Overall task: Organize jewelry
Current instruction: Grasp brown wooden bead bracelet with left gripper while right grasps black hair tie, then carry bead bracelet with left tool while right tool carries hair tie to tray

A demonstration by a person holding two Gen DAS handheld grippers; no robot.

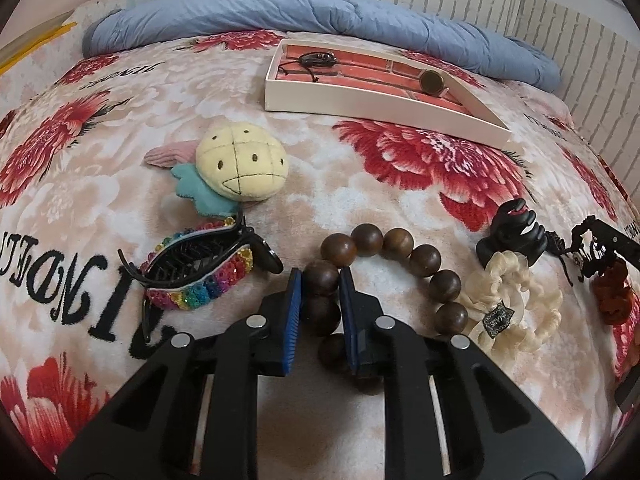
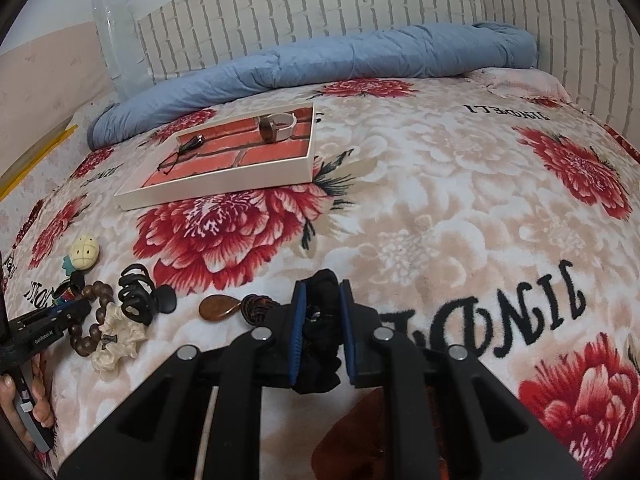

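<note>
My left gripper [image 1: 321, 276] is shut on a brown wooden bead bracelet [image 1: 425, 258] that lies on the floral blanket; the bracelet also shows in the right wrist view [image 2: 90, 322]. My right gripper [image 2: 323, 286] is shut on a black knotted cord piece [image 2: 322, 312], with a brown teardrop pendant [image 2: 218, 307] lying just left of it. A white tray [image 1: 360, 98] with a brick-pattern floor sits farther back and holds a black cord necklace [image 1: 316, 60] and a round-faced watch [image 1: 430, 80]; the tray also shows in the right wrist view [image 2: 224, 184].
On the blanket lie a rainbow rhinestone hair clip [image 1: 200, 276], a yellow plush charm [image 1: 242, 168], a black claw clip [image 1: 516, 236], and a cream scrunchie [image 1: 512, 312]. A rolled blue quilt [image 1: 312, 16] runs along the brick-pattern wall behind.
</note>
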